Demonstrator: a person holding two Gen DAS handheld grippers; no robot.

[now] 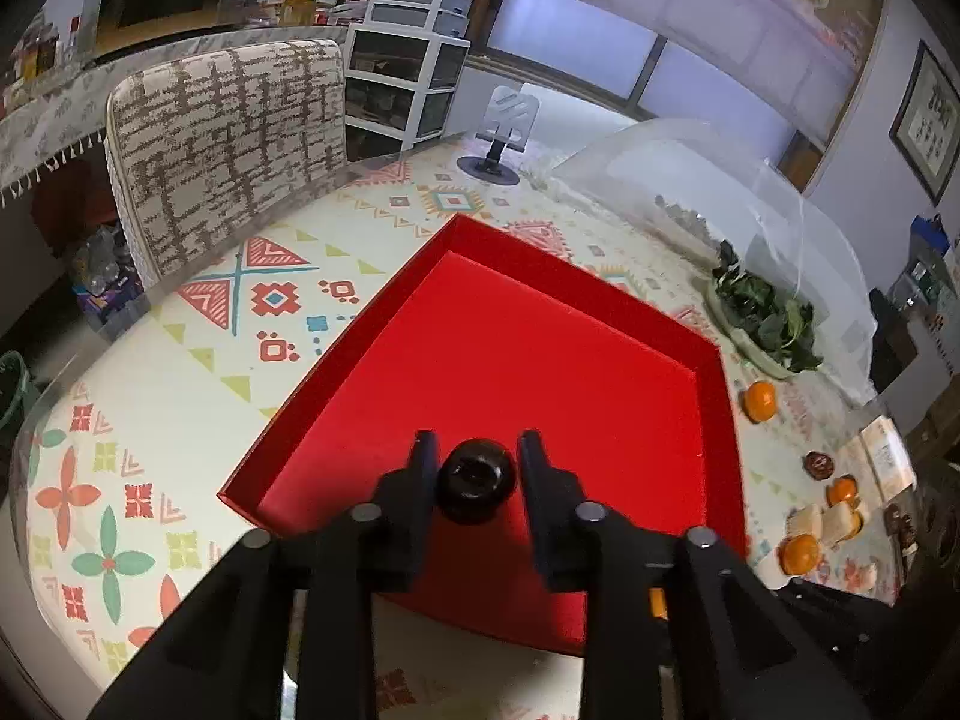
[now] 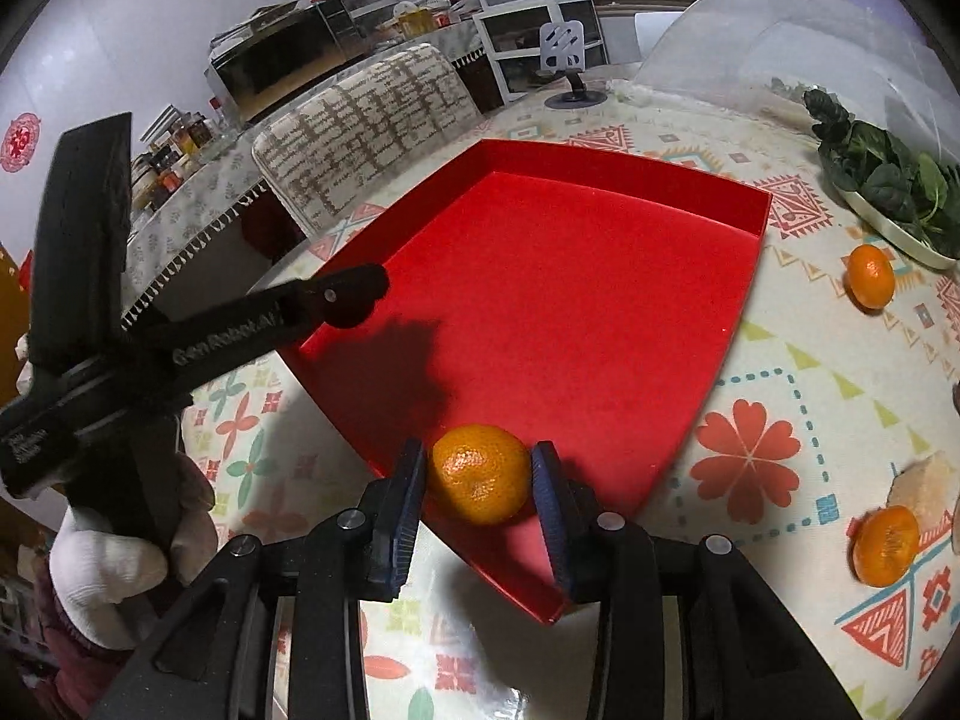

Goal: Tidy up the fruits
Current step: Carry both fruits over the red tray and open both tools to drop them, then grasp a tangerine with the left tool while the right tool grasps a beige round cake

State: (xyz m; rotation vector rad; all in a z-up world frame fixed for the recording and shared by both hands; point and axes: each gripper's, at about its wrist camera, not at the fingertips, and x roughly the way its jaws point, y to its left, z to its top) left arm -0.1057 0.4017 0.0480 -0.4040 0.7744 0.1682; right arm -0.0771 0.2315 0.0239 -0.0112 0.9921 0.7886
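Table [image 1: 180, 372] under cream cloth with red, teal, yellow geometric print. Upholstered chair [image 1: 228, 150], brown-and-cream weave, against far edge. White plastic drawer tower [image 1: 414, 42] behind. Wide window [image 1: 630, 54] glows pale blue. Framed picture [image 1: 927, 120] on right wall. Cluttered sideboard [image 2: 198, 138] with jars at left.

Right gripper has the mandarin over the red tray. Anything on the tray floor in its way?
Nothing visible. The mandarin hangs between the right gripper fingers over the red tray near corner; the floor there is bare.
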